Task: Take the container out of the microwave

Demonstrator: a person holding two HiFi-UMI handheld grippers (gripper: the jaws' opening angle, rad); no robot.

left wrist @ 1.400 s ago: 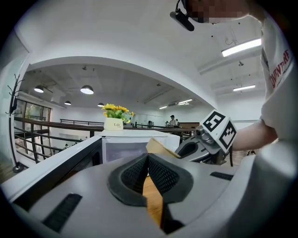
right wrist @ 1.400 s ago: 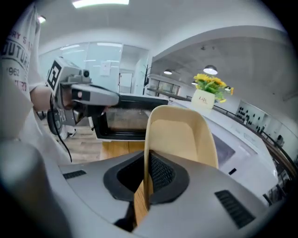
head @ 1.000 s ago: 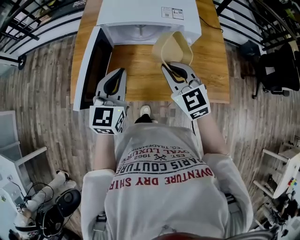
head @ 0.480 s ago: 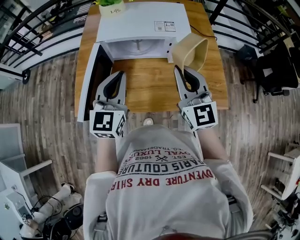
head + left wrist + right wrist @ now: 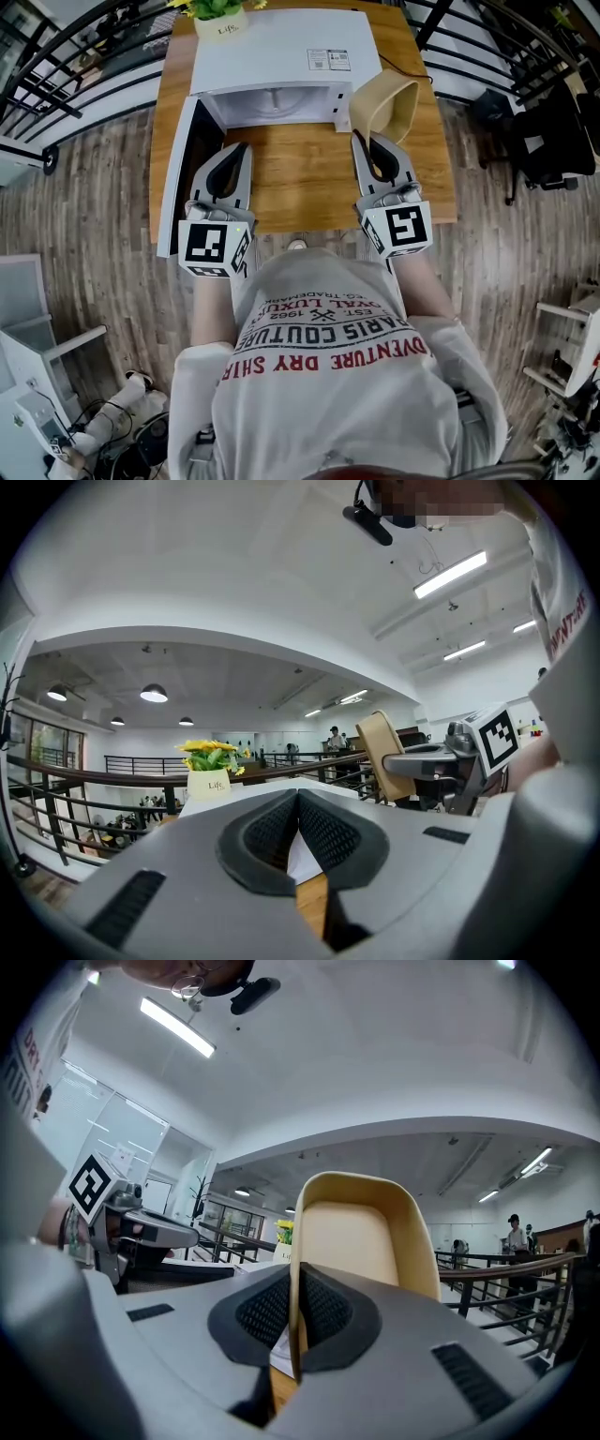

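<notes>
Floorboards (image 5: 94,216) and black railings (image 5: 56,56) surround a wooden bench (image 5: 291,178) bearing a white microwave (image 5: 281,52), its door (image 5: 183,178) open leftward. The right hand-held gripper (image 5: 367,141), level, pinches the tan container (image 5: 386,103) by its rim, just right of the microwave's front. The left hand-held gripper (image 5: 239,148), jaws pressed together, hovers beside the door.

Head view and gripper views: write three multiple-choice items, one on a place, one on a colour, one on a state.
1. Where is the container? A. outside the microwave, in the right gripper; B. inside it; C. on top of it.
2. Its colour? A. blue; B. beige; C. black.
3. The microwave door is: A. shut; B. missing; C. open.
Key: 1 A: its jaws clamp the rim, beside the front corner. 2 B: beige in every view. 3 C: it stands swung out at left.
</notes>
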